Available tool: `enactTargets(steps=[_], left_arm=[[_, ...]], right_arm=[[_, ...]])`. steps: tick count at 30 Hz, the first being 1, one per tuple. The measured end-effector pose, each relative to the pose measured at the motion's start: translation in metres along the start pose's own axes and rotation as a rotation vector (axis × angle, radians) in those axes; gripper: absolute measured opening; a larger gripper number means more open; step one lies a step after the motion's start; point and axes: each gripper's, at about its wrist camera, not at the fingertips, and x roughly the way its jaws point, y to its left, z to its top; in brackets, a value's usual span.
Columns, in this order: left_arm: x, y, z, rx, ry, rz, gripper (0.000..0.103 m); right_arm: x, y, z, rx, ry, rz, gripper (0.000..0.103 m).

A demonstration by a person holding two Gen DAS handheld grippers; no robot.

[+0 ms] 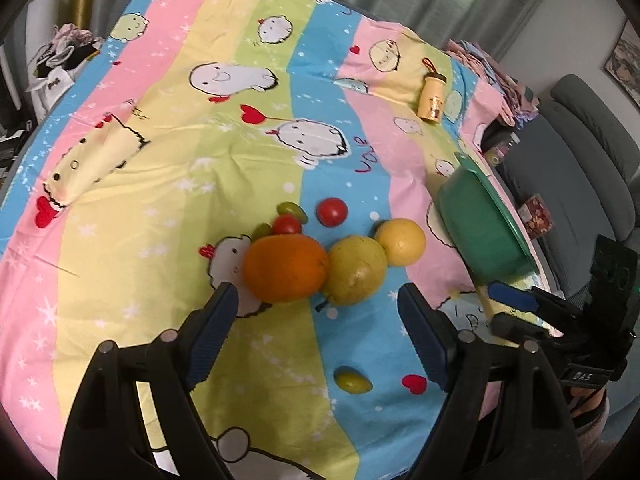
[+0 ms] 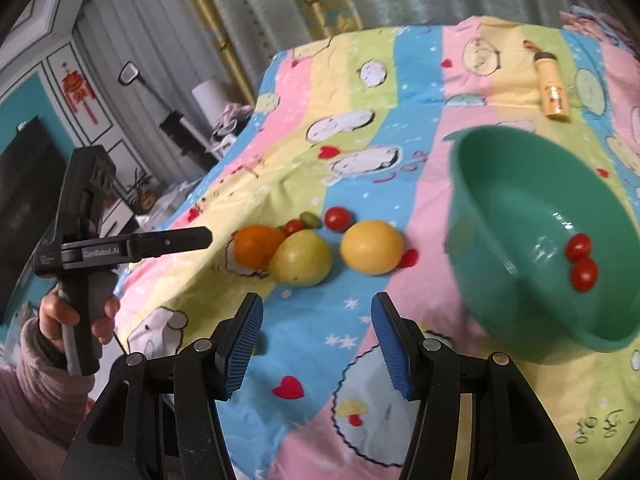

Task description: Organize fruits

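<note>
just beyond the wide, empty left hand-held gripper [image 1: 316,300] — orange [image 1: 285,268], touching neither pad

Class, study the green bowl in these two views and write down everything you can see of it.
The green bowl is a round, glossy basin, plastic by its look, with a flared rim and a small tab on the rim. It sits tilted on the striped cloth, right of the loose fruit and touching none of it. Two tomatoes lie inside. No gripper touches it.
</note>
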Motion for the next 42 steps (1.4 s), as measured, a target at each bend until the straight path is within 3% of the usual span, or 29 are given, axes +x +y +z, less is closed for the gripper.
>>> enactTargets(steps=[12,24,27,42], left_arm=[[0.012,0.013,-0.003,-0.015,0.014,-0.008,0.082],[0.035,-0.001,-0.01,-0.047,0.114,-0.2,0.082],[0.048,0.0,-0.008,-0.08,0.133,-0.212,0.082],[0.073,0.012,0.001,-0.279,0.137,-0.255,0.082]], right_arm=[[0.048,0.012,0.001,0.014,0.097,0.062,0.065],[0.085,0.008,0.014,-0.007,0.165,0.061,0.065],[0.099,0.009,0.02,-0.04,0.201,0.048,0.07],[0.128,0.012,0.04,-0.099,0.228,0.077,0.072]])
